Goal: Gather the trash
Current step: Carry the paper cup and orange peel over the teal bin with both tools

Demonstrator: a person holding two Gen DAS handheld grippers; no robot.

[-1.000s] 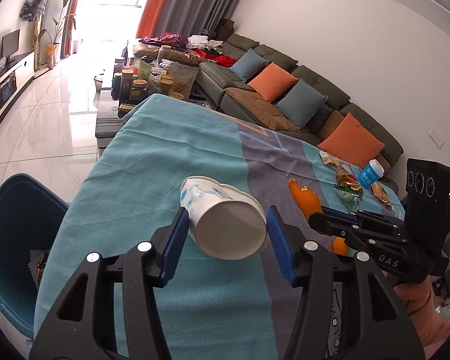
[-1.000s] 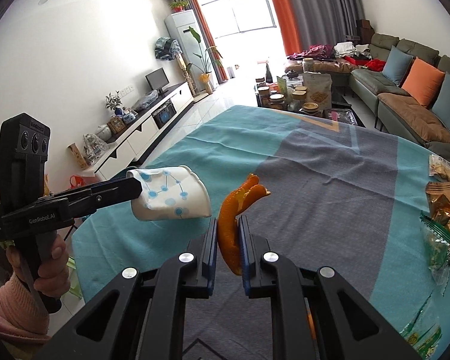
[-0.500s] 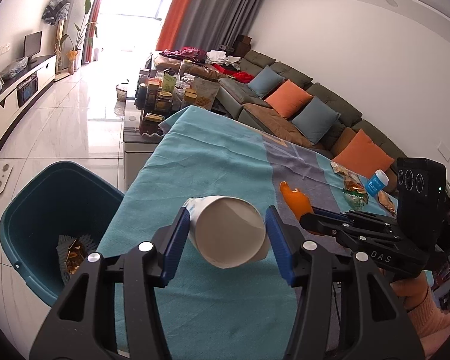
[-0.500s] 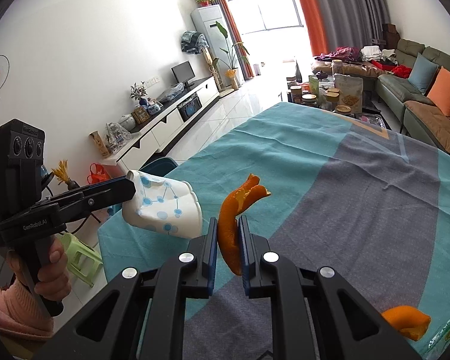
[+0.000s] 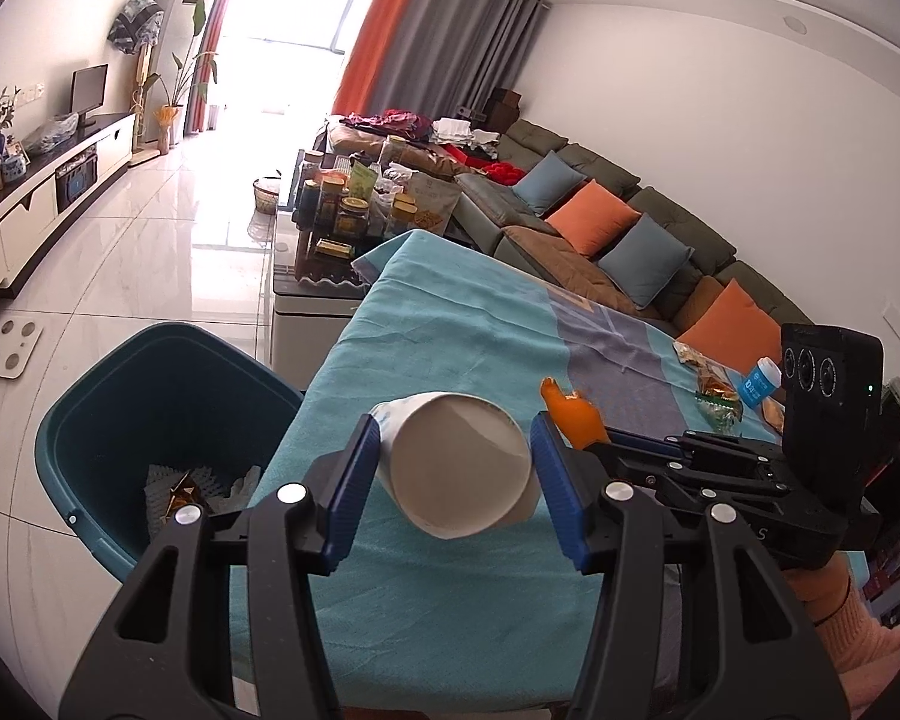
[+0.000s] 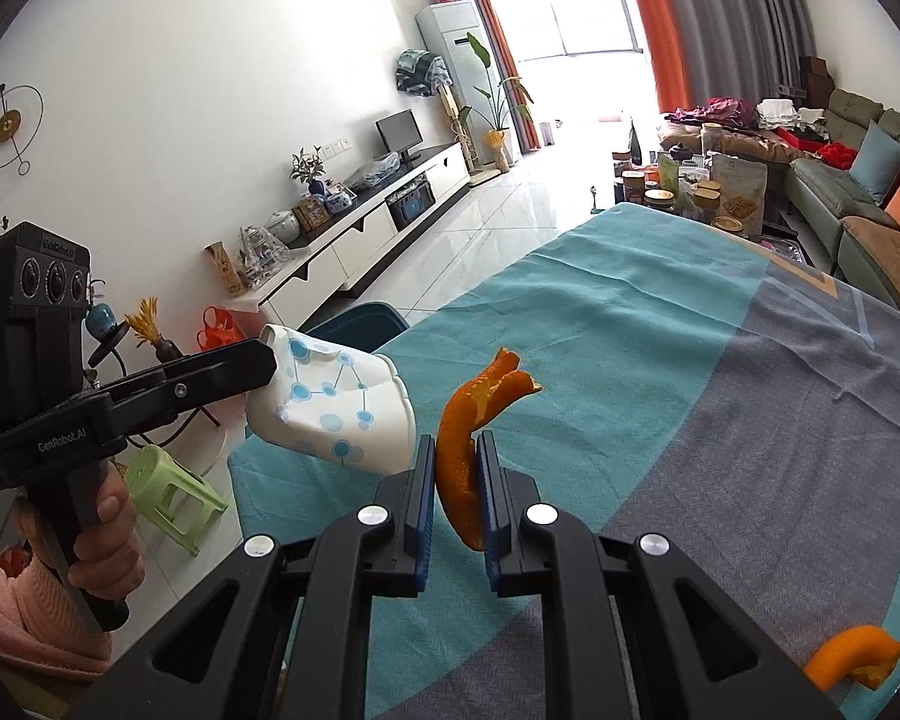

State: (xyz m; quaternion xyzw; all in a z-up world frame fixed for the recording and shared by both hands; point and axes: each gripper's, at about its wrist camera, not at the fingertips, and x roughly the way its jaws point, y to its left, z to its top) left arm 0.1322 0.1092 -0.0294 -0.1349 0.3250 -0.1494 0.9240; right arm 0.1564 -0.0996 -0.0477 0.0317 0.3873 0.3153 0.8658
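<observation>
Bright daylight pours in from the big window (image 5: pixel 297 12), which looks washed out white. The floor (image 5: pixel 150 264) shines with glare. Picture edges bend and go dark.

White paper cup (image 6: pixel 336 414) printed with blue dots joined by thin lines, plain white base (image 5: pixel 459 468) at frame centre. Bright orange peel (image 6: pixel 465 438) between blue pads (image 6: pixel 486 504) on black fingers. Teal bin (image 5: pixel 120 420) at lower left. Tablecloth (image 5: pixel 450 324) teal with a grey woven band. Second orange peel (image 6: pixel 855 663) at lower right. Pale green stool (image 6: pixel 168 492) at lower left. Pink knitted sleeve (image 6: pixel 24 618)
</observation>
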